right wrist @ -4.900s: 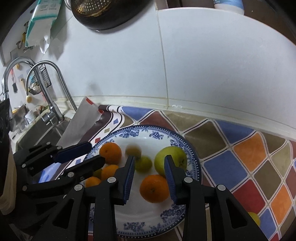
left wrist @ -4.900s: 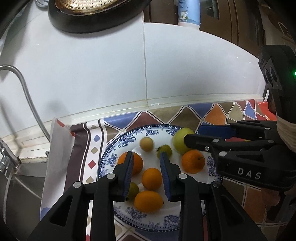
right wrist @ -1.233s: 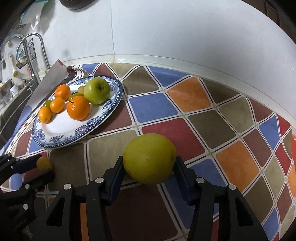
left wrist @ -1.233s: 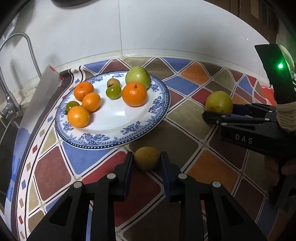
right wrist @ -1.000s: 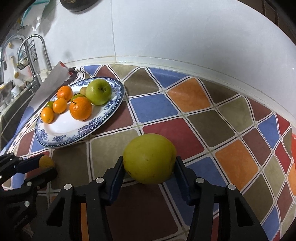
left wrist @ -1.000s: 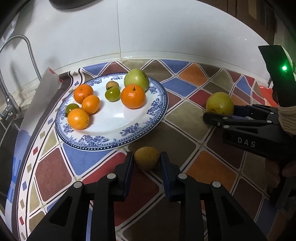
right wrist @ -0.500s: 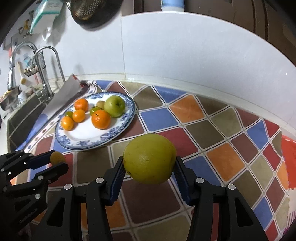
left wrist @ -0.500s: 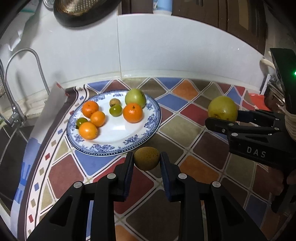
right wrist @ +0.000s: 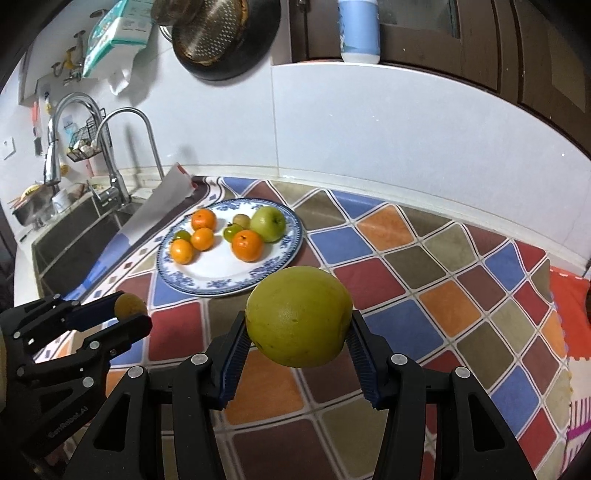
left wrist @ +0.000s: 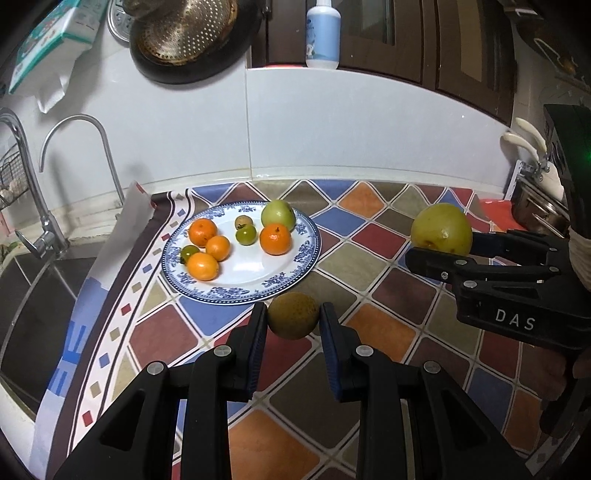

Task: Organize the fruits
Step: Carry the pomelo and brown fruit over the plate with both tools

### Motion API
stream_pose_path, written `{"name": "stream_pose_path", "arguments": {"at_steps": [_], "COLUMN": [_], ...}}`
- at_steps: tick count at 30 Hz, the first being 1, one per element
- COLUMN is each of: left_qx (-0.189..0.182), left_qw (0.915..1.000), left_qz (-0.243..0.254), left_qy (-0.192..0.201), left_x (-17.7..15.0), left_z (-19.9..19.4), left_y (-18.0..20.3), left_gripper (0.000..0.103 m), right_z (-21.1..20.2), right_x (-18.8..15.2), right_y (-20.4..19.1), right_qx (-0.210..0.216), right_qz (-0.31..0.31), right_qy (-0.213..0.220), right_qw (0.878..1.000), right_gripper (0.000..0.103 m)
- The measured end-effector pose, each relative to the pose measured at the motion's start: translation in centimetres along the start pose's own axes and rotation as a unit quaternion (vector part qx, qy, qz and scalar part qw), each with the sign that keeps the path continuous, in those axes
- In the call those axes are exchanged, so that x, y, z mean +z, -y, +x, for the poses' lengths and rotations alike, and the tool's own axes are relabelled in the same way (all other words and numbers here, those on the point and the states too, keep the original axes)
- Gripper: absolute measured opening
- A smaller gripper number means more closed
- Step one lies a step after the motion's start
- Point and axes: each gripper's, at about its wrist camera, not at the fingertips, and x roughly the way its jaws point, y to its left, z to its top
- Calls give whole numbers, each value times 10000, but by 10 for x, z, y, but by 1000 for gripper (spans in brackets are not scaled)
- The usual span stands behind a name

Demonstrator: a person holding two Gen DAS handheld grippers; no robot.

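A blue-patterned plate (left wrist: 295,277) (right wrist: 273,267) on the chequered mat holds several oranges, small green fruits and a green apple (left wrist: 278,214) (right wrist: 268,223). My left gripper (left wrist: 293,321) is shut on a small brownish-yellow fruit (left wrist: 293,315), held above the mat just in front of the plate; it also shows in the right wrist view (right wrist: 129,306). My right gripper (right wrist: 299,332) is shut on a large yellow-green fruit (right wrist: 299,315), raised to the right of the plate; it also shows in the left wrist view (left wrist: 441,234).
A sink (right wrist: 74,236) with curved taps (left wrist: 77,147) lies left of the mat. A white tiled wall (left wrist: 332,129) backs the counter. A pan with a strainer (left wrist: 188,33) and a blue bottle (left wrist: 323,33) sit above. A pot (left wrist: 535,214) stands at far right.
Both grippers rose and pulled back from the counter with their fruits lifted off the mat. The plate now looks farther away. Earlier both grippers hovered open over the plate.
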Motion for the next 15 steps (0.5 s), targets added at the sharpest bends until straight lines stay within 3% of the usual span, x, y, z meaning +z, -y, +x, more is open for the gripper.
{"name": "stream_pose_path", "arguments": {"at_steps": [15], "left_qx": [-59], "left_qw": [9994], "left_qz": [253], "left_qy": [232], "left_x": [-1], "left_z": [-25], "left_y": [-37], "left_gripper": [29], "right_z": [-15], "right_x": [6], "right_y": [-49], "right_qx": [19], "right_qz": [-11], "right_qy": [196], "right_qw": [9998], "right_gripper": [53]}}
